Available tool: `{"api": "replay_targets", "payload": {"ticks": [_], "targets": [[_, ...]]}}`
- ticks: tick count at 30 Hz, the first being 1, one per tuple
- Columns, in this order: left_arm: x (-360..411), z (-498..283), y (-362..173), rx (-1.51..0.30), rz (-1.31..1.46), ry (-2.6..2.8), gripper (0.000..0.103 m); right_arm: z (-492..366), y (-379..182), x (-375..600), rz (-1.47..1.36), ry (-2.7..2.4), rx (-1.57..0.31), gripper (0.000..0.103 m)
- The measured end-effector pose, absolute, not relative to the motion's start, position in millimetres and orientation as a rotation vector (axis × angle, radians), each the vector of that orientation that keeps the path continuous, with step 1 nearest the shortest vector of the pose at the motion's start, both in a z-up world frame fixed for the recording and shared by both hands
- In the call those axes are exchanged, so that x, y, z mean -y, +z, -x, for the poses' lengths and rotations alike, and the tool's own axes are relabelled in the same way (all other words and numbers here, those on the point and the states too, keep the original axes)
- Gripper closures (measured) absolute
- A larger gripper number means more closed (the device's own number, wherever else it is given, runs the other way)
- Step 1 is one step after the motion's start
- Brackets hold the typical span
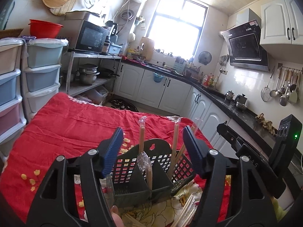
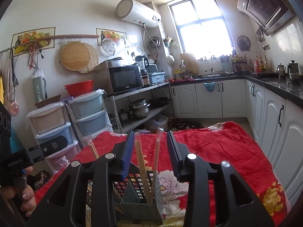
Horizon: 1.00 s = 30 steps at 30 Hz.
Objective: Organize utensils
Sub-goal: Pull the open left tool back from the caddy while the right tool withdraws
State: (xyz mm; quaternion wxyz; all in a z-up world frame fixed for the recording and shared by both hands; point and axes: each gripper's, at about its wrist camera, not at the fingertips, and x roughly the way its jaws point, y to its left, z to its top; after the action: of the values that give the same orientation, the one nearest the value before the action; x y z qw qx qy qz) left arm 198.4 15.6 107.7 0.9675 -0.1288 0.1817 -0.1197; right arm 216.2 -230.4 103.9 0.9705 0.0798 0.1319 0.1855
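While both grippers hang over the red floral cloth (image 1: 75, 124), a dark green perforated utensil caddy (image 1: 151, 170) sits on it just below them. Left gripper (image 1: 152, 151): jaws apart, blue ribbed pads clear of everything, nothing pressed between them. The caddy lies at 6 o'clock from its fingertips, with wrapped chopsticks (image 1: 141, 138) standing upright in its compartments; one pair in the middle slot, more leaning in the slot toward 3 o'clock. Loose chopsticks (image 1: 186, 208) lie on the cloth at 5 o'clock of the caddy, near the frame bottom. A fingertip of the person shows at the bottom edge.

Right gripper (image 2: 150, 151): jaws apart too, narrower gap. Chopsticks (image 2: 141, 162) rise between the pads but touch neither; they stand in the end compartment of the caddy (image 2: 142, 202), leaning slightly, one wrapped stick tilted toward 1 o'clock. At 9 o'clock in the right wrist view, the person's hand (image 2: 22, 198) grips the other tool's handle.

Background: drawer towers (image 2: 85, 113) at 10 o'clock, microwave (image 2: 123, 79) on a metal rack at 11, window (image 2: 200, 26) at 1, white cabinets (image 2: 265, 109) under a black counter at 3.
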Motion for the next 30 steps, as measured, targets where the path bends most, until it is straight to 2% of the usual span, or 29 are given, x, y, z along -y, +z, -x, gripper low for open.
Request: {"api": "replay_targets", "payload": {"ticks": [6,11,18,30], "targets": [[-18,-192,110,-0.359,0.267,-0.248,0.029,-209,102,236,-0.164,0.367,-0.296,0.061],[-20,-184,111,-0.346,0.277,-0.247,0.011,-202,99,240,-0.168,0.367,-0.322,0.055],[-24,-174,109,-0.343,0.286,-0.242,0.011,-191,98,244,-0.18,0.367,-0.335,0.047],[-34,-160,98,-0.363,0.307,-0.22,0.011,-175,91,242,-0.163,0.381,-0.359,0.043]]}}
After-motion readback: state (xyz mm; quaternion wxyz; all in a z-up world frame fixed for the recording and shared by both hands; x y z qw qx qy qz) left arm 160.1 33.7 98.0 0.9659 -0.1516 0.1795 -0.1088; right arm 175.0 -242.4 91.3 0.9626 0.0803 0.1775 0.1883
